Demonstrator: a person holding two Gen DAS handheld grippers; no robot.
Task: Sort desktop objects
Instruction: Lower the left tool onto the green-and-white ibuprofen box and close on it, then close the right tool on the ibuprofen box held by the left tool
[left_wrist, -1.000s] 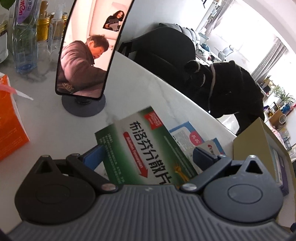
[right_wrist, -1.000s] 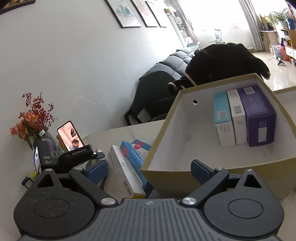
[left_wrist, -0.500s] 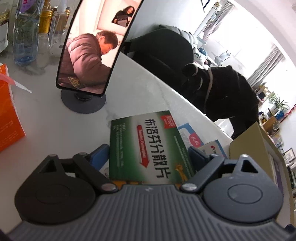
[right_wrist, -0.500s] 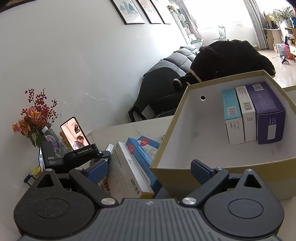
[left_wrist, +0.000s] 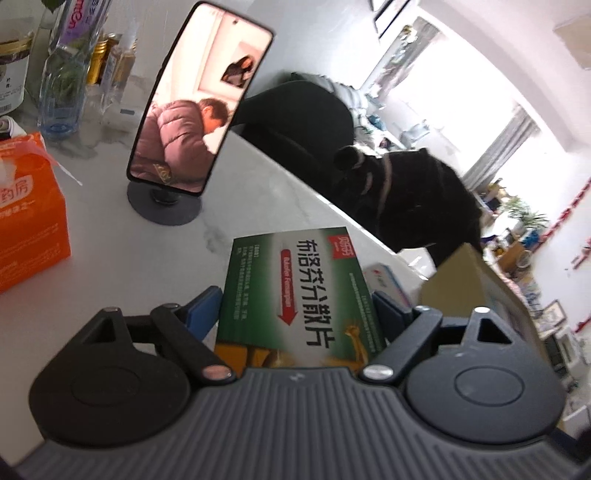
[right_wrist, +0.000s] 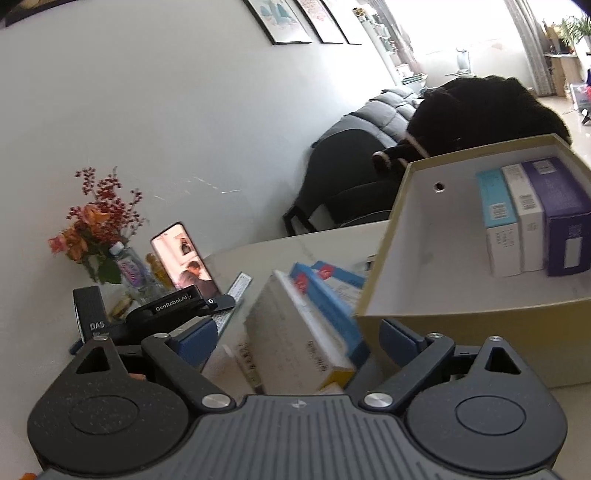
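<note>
My left gripper (left_wrist: 295, 314) is shut on a green medicine box (left_wrist: 295, 280), held flat above the white table (left_wrist: 110, 277). In the right wrist view that same box shows edge-on (right_wrist: 234, 291). My right gripper (right_wrist: 299, 339) is open, its fingers standing either side of a white box with a yellow end (right_wrist: 291, 325), not touching it. A blue box (right_wrist: 332, 291) leans against the white one. To the right is an open cardboard box (right_wrist: 461, 325) with a light blue box (right_wrist: 498, 229), a white box and a purple box (right_wrist: 565, 221) upright inside.
A phone on a round stand (left_wrist: 195, 99) is at the back of the table, with an orange tissue box (left_wrist: 26, 206) at the left and bottles (left_wrist: 66, 74) behind it. A flower vase (right_wrist: 96, 236) stands by the wall. A black dog (left_wrist: 406, 192) is beyond the table edge.
The left gripper has closed on the green box and lifted it off the other boxes. The right gripper has moved left, so the white box now sits between its fingers.
</note>
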